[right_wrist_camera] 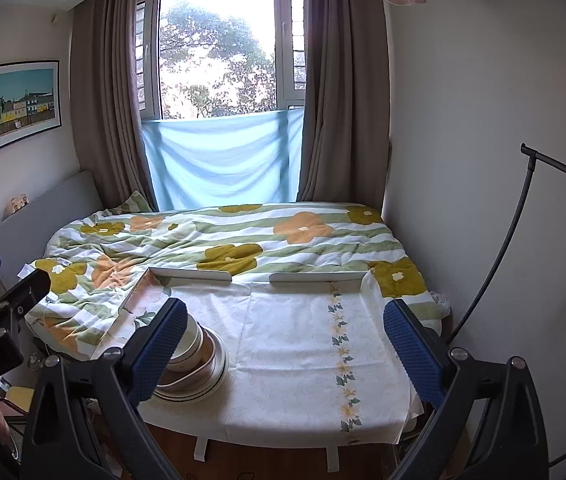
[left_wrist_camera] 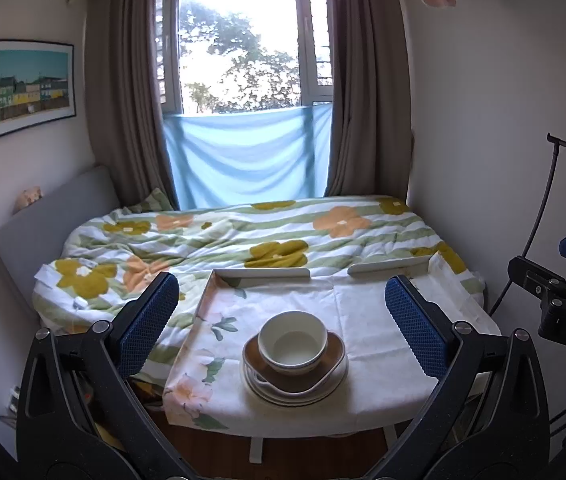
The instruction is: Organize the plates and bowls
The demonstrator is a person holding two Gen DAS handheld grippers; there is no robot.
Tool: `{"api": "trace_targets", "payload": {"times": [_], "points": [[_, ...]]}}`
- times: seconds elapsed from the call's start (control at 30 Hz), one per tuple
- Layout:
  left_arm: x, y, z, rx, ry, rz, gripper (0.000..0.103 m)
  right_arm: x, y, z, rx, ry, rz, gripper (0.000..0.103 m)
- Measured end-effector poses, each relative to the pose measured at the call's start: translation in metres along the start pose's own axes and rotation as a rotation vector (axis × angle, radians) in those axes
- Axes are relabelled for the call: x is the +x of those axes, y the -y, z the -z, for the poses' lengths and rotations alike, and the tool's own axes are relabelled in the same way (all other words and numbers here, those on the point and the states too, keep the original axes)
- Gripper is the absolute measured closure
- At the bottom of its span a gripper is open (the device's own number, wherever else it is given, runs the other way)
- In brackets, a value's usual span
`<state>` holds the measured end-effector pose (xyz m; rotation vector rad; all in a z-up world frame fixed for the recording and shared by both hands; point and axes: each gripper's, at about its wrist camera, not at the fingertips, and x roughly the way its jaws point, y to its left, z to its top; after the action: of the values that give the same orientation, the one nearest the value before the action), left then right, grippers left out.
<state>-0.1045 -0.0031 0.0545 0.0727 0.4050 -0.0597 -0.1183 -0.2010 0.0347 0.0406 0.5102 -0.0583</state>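
Left gripper (left_wrist_camera: 281, 320): fingers spread wide, holding nothing, raised above the bench (left_wrist_camera: 383, 360). Right gripper (right_wrist_camera: 283, 344): fingers likewise spread wide, holding nothing.

One stack stands on the floral cloth (right_wrist_camera: 303, 340) at the bench's near edge. A white bowl (left_wrist_camera: 293, 342) sits uppermost, in a brown dish (left_wrist_camera: 331, 364), which rests on white plates (left_wrist_camera: 267, 394). From the right wrist view the stack (right_wrist_camera: 207, 364) lies partly behind the left finger.

Behind the bench: a bed with a flowered quilt (left_wrist_camera: 243, 236).

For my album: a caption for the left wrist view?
Open left gripper faces a cream bowl stacked on plates.
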Motion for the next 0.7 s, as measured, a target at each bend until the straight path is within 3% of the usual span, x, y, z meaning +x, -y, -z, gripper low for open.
{"api": "trace_targets", "payload": {"times": [0.7], "points": [[0.0102, -0.0050, 0.0001, -0.008, -0.019, -0.021, 0.000, 0.0092, 0.0046, -0.0036, -0.007, -0.013, -0.002, 0.005]]}}
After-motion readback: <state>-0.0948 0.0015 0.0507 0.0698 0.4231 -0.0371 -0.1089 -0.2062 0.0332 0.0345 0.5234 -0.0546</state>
